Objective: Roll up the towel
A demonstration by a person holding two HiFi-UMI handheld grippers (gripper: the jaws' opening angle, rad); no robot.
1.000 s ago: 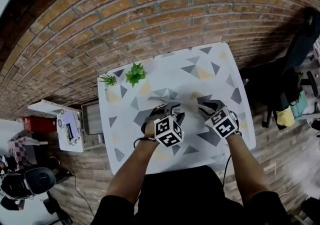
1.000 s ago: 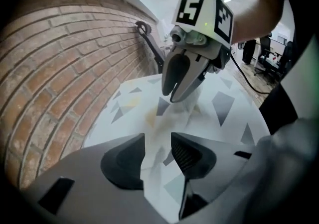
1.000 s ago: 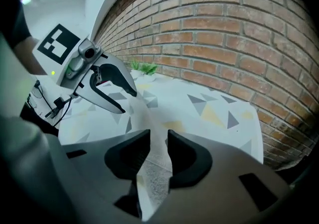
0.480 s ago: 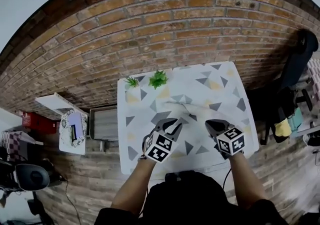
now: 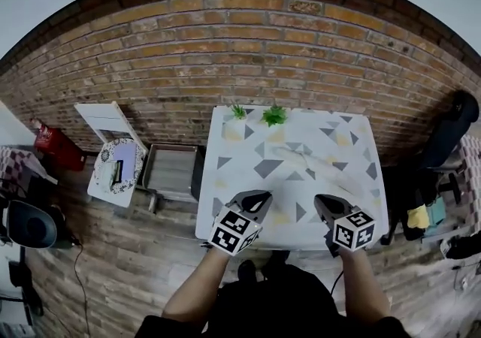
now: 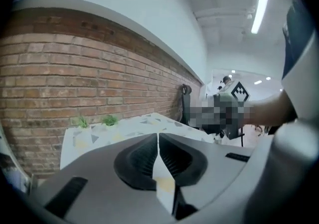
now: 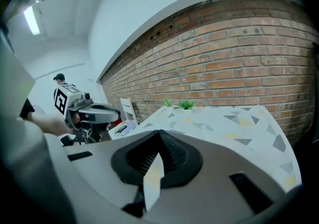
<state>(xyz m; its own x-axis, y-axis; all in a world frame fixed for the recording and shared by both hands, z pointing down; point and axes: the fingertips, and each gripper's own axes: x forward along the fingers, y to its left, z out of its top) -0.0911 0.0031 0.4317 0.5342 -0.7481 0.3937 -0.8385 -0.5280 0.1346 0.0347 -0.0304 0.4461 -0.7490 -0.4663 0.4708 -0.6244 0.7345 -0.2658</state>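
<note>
Judging from the head view, rolling is prob. done: the towel [image 5: 312, 164] is seen as a pale, thin roll lying diagonally on the patterned table [image 5: 233, 179], right of centre and nearer than the small potted plants [image 5: 274, 115] at the far edge. No flat part of it is seen; how tight the roll is can't be told. Left gripper [image 5: 255, 200] and right gripper [image 5: 325, 205] are held over the near edge, well apart from the roll, w/ nothing carried. Jaw state is shown best in the gripper views: both pairs are pressed together and empty, the left pair having just been closing. The roll is given by the head view only; it isn't made out in either gripper view, where the brick wall [image 7: 224, 54], the plants & the opposite gripper are shown instead.
</note>
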